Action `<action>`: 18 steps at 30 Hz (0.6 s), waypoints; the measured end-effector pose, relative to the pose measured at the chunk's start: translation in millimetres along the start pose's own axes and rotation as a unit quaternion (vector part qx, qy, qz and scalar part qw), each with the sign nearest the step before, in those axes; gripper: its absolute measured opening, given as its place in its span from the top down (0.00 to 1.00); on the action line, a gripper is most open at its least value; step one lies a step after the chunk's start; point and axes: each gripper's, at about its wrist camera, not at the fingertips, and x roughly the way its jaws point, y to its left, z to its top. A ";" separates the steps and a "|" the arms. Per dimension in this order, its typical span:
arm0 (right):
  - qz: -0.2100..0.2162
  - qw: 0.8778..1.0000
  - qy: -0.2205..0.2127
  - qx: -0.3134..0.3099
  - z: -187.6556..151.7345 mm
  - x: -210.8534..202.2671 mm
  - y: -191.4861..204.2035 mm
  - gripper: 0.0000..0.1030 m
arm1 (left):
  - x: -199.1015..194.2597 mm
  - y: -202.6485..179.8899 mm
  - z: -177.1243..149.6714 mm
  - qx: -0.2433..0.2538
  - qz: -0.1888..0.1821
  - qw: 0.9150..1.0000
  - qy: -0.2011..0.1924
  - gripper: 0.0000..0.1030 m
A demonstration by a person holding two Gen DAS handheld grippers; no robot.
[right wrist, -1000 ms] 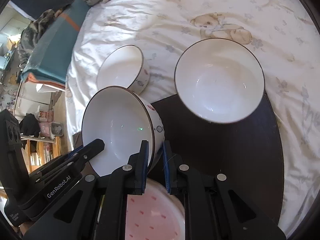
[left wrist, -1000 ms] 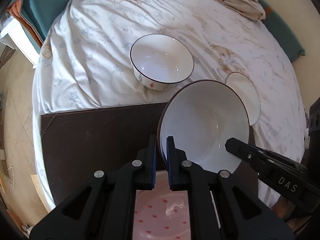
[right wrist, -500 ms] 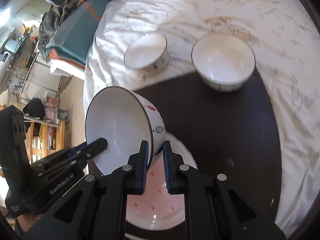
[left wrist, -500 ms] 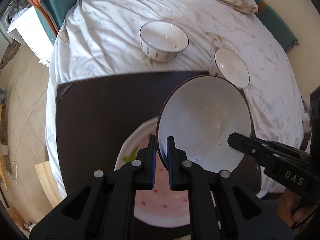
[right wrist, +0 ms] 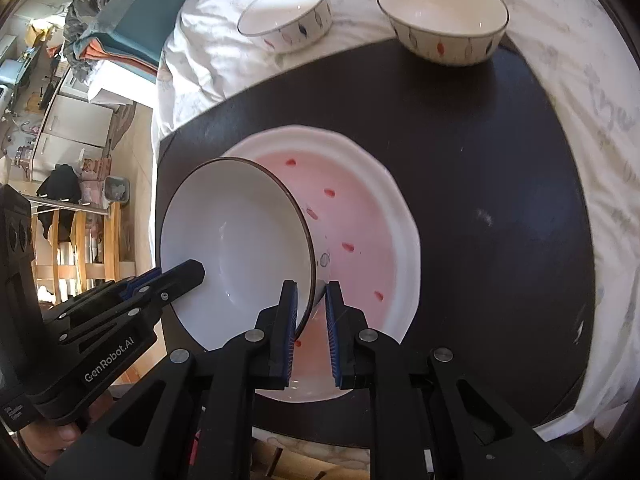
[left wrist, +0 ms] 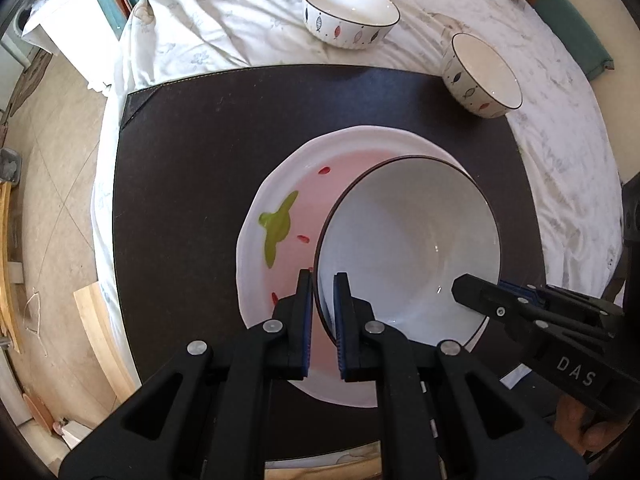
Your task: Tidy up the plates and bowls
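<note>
The white dark-rimmed ceramic bowl (left wrist: pixel 408 240), clamped at opposite rims by the left gripper (left wrist: pixel 323 280) and right gripper (right wrist: pixel 311 292), has been raised above the pink-centred white plate (left wrist: pixel 280 184), so stacking is underway.

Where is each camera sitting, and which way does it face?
Left wrist: on the left tool, looking down at the held bowl over the pink plate; the right tool shows at right.
Right wrist: on the right tool, same downward view; the left tool shows at left.
Shared: bowl, plate, dark mat, two patterned bowls behind.
</note>
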 end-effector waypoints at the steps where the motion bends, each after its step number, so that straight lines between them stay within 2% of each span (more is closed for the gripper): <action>1: -0.001 1.000 0.002 -0.002 -0.9 1.9 1.2 0.85 | 1.0 0.6 -0.3 0.000 0.000 1.000 0.002 0.93; 10: 0.007 1.000 0.011 0.014 0.7 8.2 -3.1 0.84 | 5.1 1.0 4.1 0.000 0.007 1.000 0.000 0.93; 18: 0.018 0.999 0.022 0.017 -1.3 8.0 -4.5 0.79 | 7.4 1.4 8.3 -0.006 0.002 1.000 -0.002 0.93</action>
